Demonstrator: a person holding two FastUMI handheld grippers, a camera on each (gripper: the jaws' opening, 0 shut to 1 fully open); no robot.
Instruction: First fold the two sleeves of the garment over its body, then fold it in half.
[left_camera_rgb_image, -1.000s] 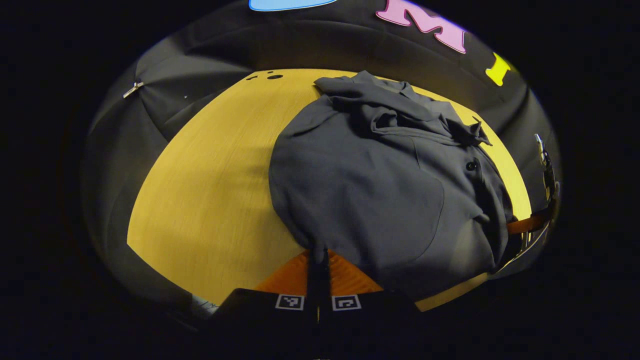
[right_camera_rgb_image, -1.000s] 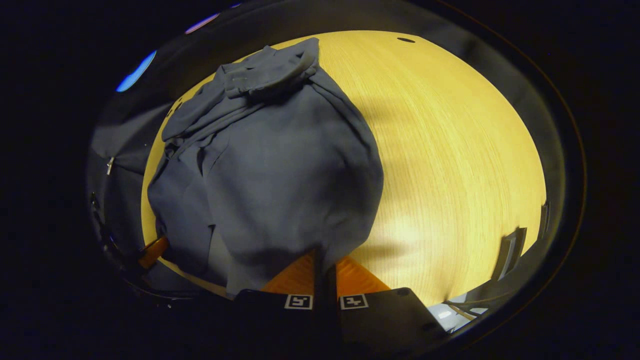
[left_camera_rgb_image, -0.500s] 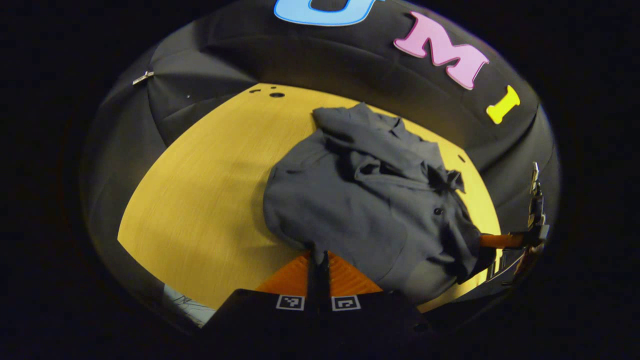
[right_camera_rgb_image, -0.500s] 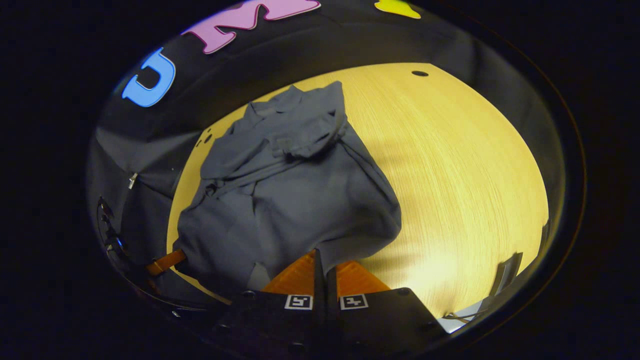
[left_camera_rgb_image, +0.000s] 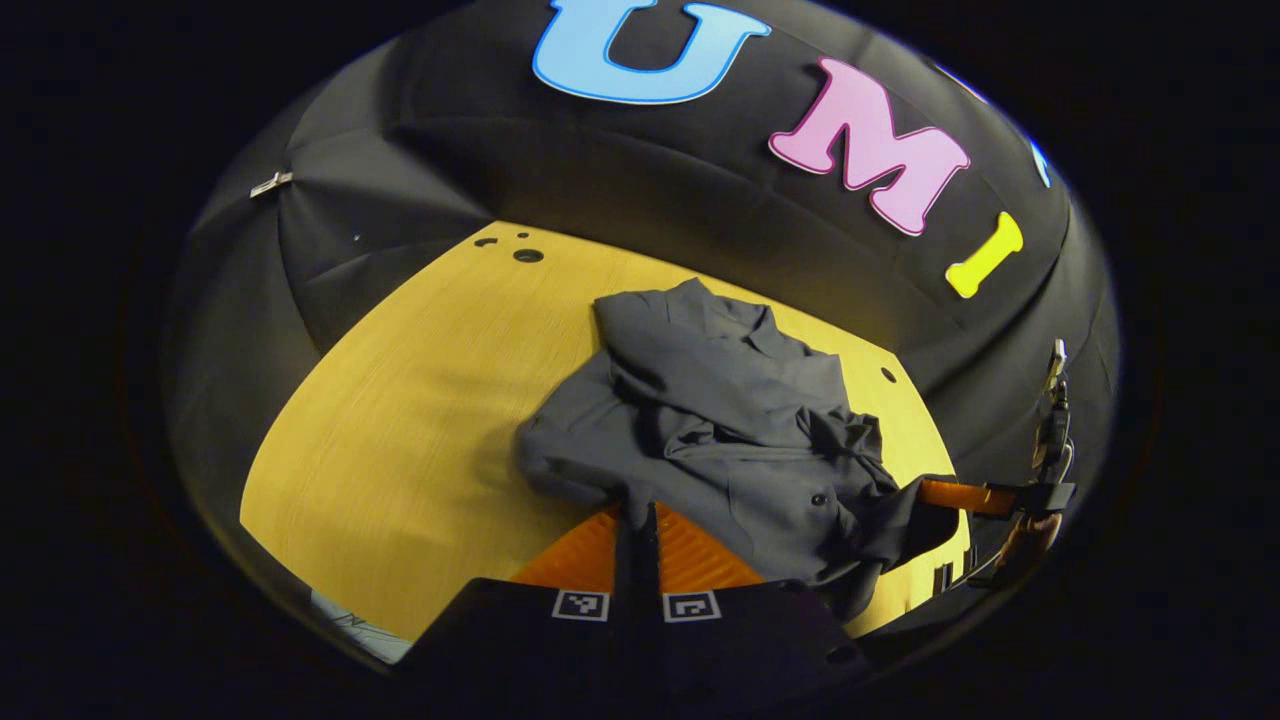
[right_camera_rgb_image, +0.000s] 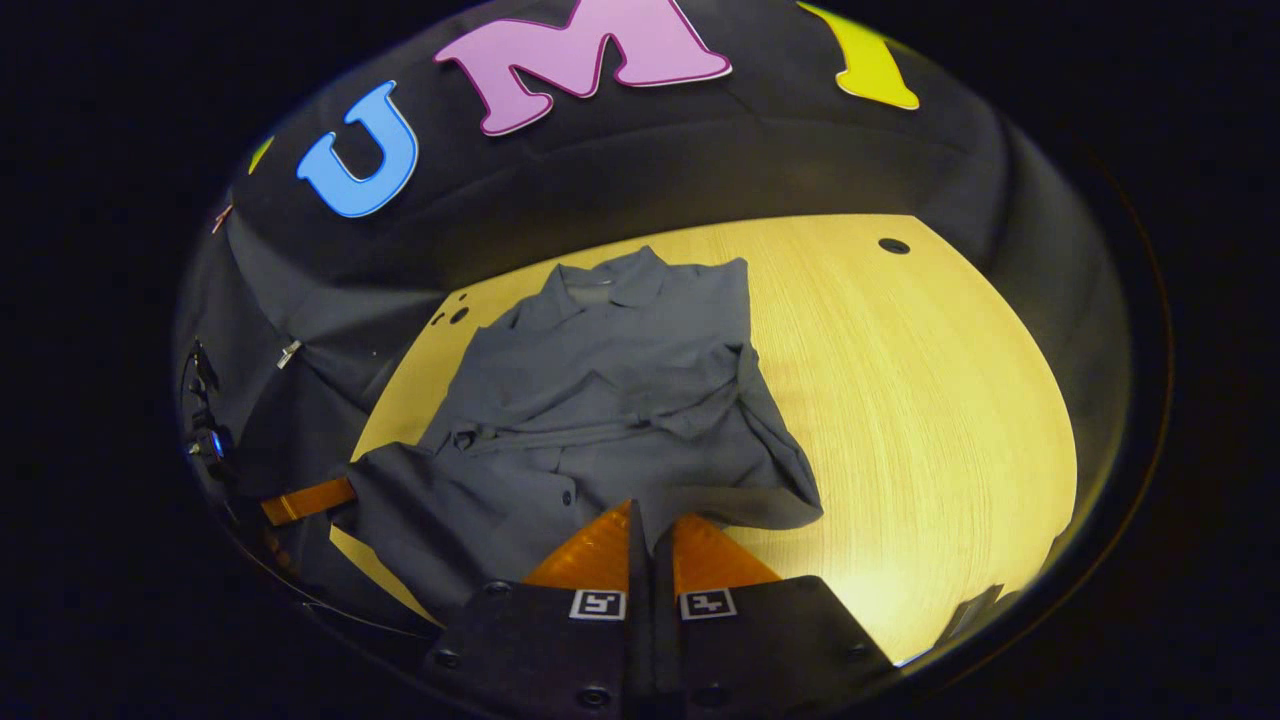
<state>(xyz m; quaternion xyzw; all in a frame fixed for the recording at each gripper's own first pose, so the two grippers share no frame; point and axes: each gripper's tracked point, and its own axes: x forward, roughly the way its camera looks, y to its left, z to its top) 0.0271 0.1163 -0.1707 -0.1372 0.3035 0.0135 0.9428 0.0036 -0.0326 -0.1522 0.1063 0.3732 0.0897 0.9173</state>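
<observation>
Left gripper view: left gripper (left_camera_rgb_image: 636, 515) clamped on hem of grey button-up shirt (left_camera_rgb_image: 720, 430), fabric lifted off yellow wooden table (left_camera_rgb_image: 400, 420). Right gripper (right_camera_rgb_image: 640, 520) likewise pinched on opposite hem corner. Shirt collar end lies on table near booth wall; sleeves bunched over body, hem half raised.

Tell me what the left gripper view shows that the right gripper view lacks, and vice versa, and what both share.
Left gripper view: the right claw from the side, pinching the garment's hem, a hand behind it. Right gripper view: the left claw at the hem's other corner. Both: the dark garment, collar away, on the yellow table, each view's own claw shut on the hem.
</observation>
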